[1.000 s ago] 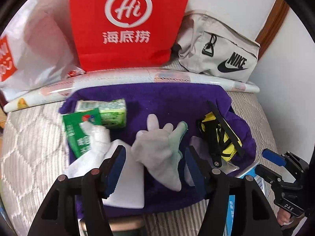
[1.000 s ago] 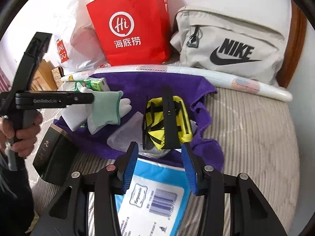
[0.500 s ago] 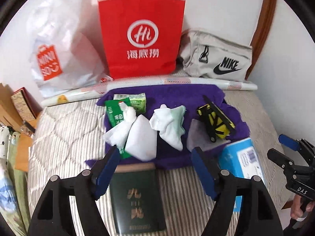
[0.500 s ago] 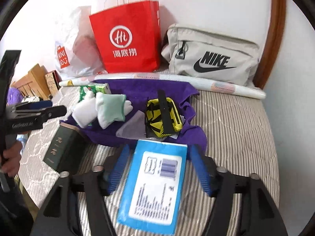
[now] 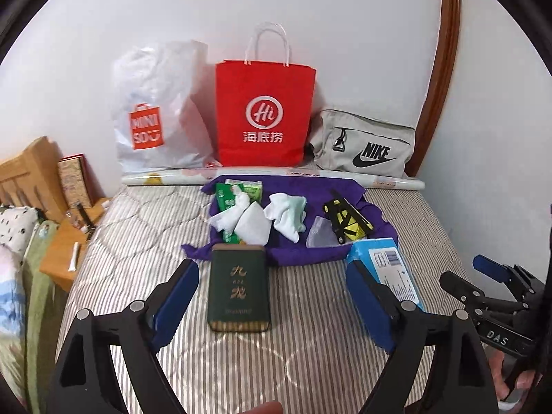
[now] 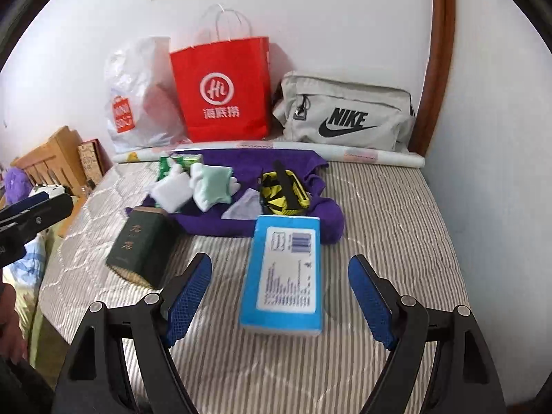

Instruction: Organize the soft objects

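Purple towel (image 5: 310, 252) far-centre on striped mattress (image 5: 310, 345), soft white-green gloves (image 5: 288, 214) lying on it | left gripper (image 5: 272, 296) and right gripper (image 6: 279, 293): jaws just widened, spread, empty | advice: approach a glove low, pinch mid-fabric, avoid dark green box (image 5: 238, 291).

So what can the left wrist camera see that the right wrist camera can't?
Only the left wrist view shows the right gripper, off at its right edge. Only the right wrist view shows a fuzzy purple thing by the wooden headboard. Both show the purple cloth, the white gloves, the green box, the blue pack and the red bag.
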